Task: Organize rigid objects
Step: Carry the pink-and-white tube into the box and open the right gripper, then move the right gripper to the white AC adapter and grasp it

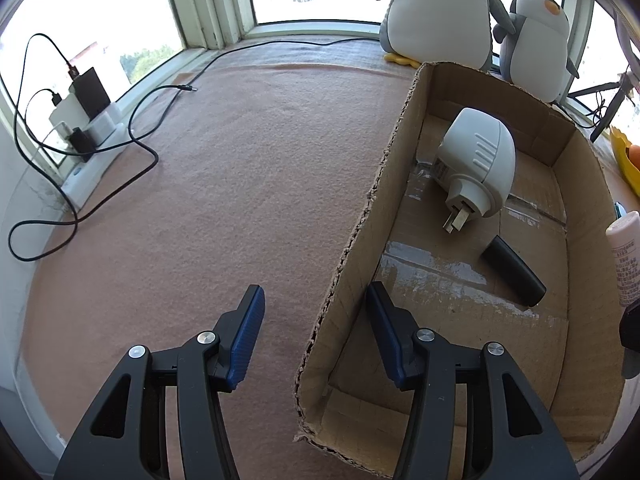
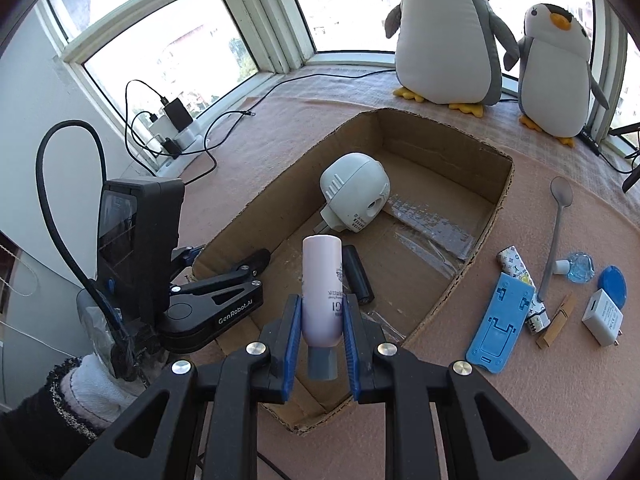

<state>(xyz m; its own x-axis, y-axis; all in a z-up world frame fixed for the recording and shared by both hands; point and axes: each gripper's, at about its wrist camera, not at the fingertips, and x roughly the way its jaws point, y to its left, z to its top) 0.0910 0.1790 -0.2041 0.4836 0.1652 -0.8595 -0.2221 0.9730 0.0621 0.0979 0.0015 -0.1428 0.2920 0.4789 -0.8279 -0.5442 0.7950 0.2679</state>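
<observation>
My right gripper is shut on a pale pink bottle with a grey cap, cap toward me, held above the near end of an open cardboard box. Inside the box lie a white round plug-in device and a black cylinder. My left gripper stands open astride the box's left wall, one finger inside and one outside, pads clear of the cardboard. The left wrist view also shows the device, the cylinder and the bottle at the right edge.
Right of the box on the pink cloth lie a blue phone stand, a grey spoon, a patterned tube, a wooden clothespin, a white charger and a blue lid. Two plush penguins stand behind. Cables and chargers lie left.
</observation>
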